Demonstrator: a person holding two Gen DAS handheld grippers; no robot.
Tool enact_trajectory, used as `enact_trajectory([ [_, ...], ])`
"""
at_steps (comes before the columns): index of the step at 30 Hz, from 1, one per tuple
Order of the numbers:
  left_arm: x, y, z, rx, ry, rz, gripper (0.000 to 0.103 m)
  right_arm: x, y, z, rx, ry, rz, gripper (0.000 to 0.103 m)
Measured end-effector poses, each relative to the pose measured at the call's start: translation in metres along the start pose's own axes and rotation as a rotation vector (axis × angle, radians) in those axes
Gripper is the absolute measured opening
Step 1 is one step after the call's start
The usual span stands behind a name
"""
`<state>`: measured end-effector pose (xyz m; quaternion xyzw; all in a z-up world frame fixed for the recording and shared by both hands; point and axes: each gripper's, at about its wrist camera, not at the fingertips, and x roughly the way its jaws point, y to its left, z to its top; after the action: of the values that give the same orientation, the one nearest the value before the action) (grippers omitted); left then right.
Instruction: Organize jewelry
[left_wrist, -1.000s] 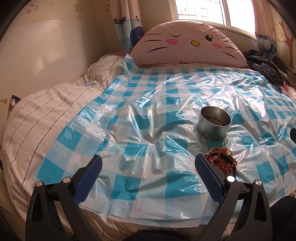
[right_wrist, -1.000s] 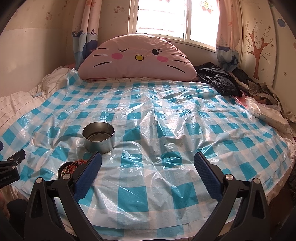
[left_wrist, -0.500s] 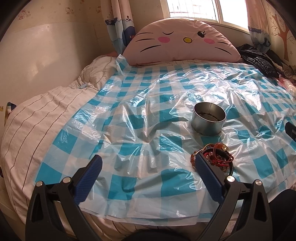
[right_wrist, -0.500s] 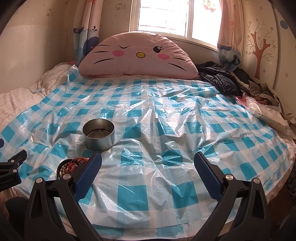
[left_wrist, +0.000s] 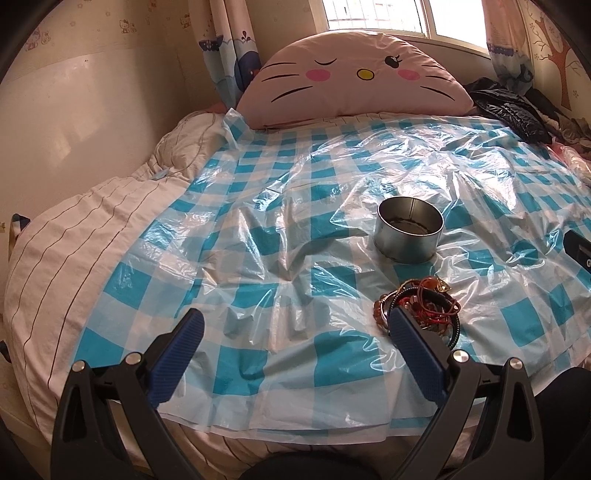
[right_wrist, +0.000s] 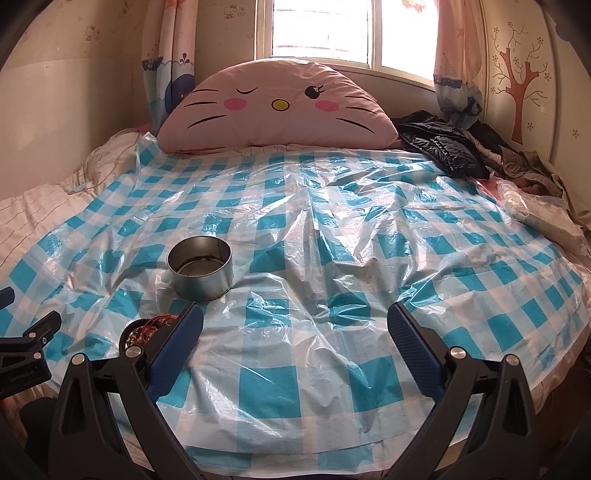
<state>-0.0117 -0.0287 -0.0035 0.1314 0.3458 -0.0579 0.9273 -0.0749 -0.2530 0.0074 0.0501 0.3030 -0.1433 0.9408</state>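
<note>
A tangle of jewelry (left_wrist: 424, 304), red, amber and black bracelets, lies on the blue-checked plastic sheet (left_wrist: 295, 229). A round metal tin (left_wrist: 408, 234) stands open just behind it. My left gripper (left_wrist: 295, 325) is open over the near edge of the sheet, its right finger overlapping the pile's near side. In the right wrist view the tin (right_wrist: 201, 273) sits left of centre, and the jewelry (right_wrist: 147, 328) is partly hidden behind the left finger of my open right gripper (right_wrist: 295, 321). Neither gripper holds anything.
A pink cat-face cushion (right_wrist: 277, 107) leans under the window. A black jacket (right_wrist: 443, 147) and a heap of clothes (right_wrist: 532, 206) lie at the far right. A striped white quilt (left_wrist: 74, 236) covers the bed's left side. My left gripper's body (right_wrist: 26, 354) shows at the left edge.
Both grippers have drawn back and tilted, so the tin and jewelry now sit further into view. The jewelry shows more fully beside the left gripper's right finger. Neither gripper has changed its opening.
</note>
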Motion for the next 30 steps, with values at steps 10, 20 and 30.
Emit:
enact_trajectory([
  [10, -0.005, 0.017, 0.01, -0.066, -0.021, -0.006, 0.096, 0.001, 0.011, 0.004, 0.022, 0.011, 0.081, 0.096],
  [20, -0.026, 0.086, 0.037, -0.236, -0.107, 0.035, 0.096, 0.058, 0.135, 0.029, -0.079, 0.112, 0.203, 0.096],
  [30, -0.021, 0.138, 0.047, -0.292, -0.143, 0.104, 0.096, 0.15, 0.28, 0.014, -0.132, 0.264, 0.255, 0.096],
])
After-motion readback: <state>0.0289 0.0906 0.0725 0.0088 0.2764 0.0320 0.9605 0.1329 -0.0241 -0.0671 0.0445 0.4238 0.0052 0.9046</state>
